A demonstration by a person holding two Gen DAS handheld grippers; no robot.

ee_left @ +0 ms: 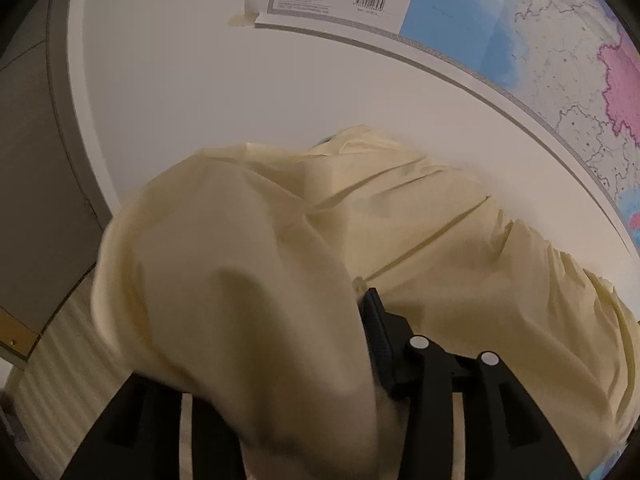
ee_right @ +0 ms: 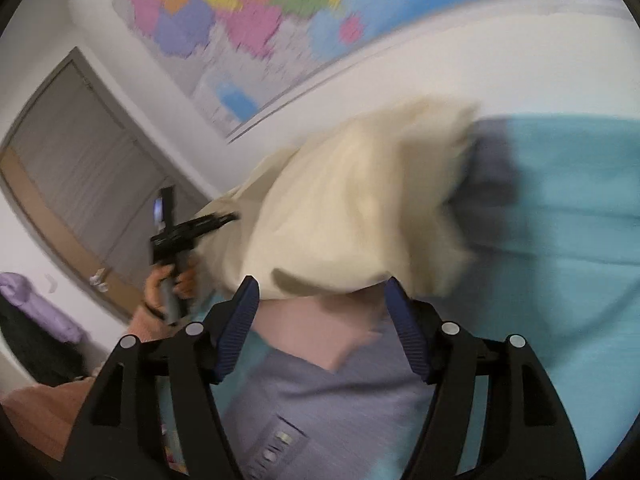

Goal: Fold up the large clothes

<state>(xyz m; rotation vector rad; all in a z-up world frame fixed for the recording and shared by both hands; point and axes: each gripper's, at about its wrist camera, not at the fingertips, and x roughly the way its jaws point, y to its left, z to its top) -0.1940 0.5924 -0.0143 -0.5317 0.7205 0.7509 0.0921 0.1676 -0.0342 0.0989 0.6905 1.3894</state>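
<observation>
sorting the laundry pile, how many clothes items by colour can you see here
cream yellow garment: 1
lilac shirt: 1
purple garment at the far left: 1
total: 3
The teal sheet underneath looks like a cover, not counted.

One cream garment fills the middle of the right wrist view, and one lavender garment lies below it at bottom centre. One teal cloth spreads across the right side there, and one purple garment sits at the far left. Two black grippers appear, one at the bottom and one at centre left, with one wall map across the top and one grey door at the left.
</observation>
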